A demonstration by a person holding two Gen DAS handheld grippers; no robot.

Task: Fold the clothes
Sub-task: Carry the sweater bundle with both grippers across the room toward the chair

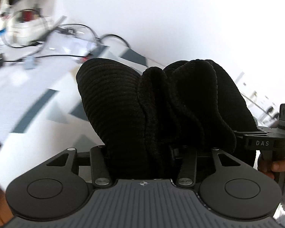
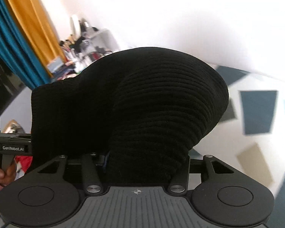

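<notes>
A black ribbed knit garment (image 1: 123, 104) fills the middle of the left wrist view, bunched in thick folds and lifted off the table. It runs straight into my left gripper (image 1: 142, 152), which is shut on it, with the cloth covering the fingertips. The right wrist view shows the same garment (image 2: 161, 98) bulging out of my right gripper (image 2: 142, 161), which is also shut on it with its fingertips buried. The two grippers hang close side by side: the right one's body (image 1: 266, 142) shows at the left view's right edge, and the left one's body (image 2: 13, 148) at the right view's left edge.
Below lies a white table cover (image 1: 38, 79) printed with grey-blue shapes. Black cables (image 1: 72, 28) and cluttered containers (image 1: 24, 24) sit at the far left end. Blue and orange curtains (image 2: 19, 28) hang beyond. A hand (image 2: 1, 172) holds each gripper's handle.
</notes>
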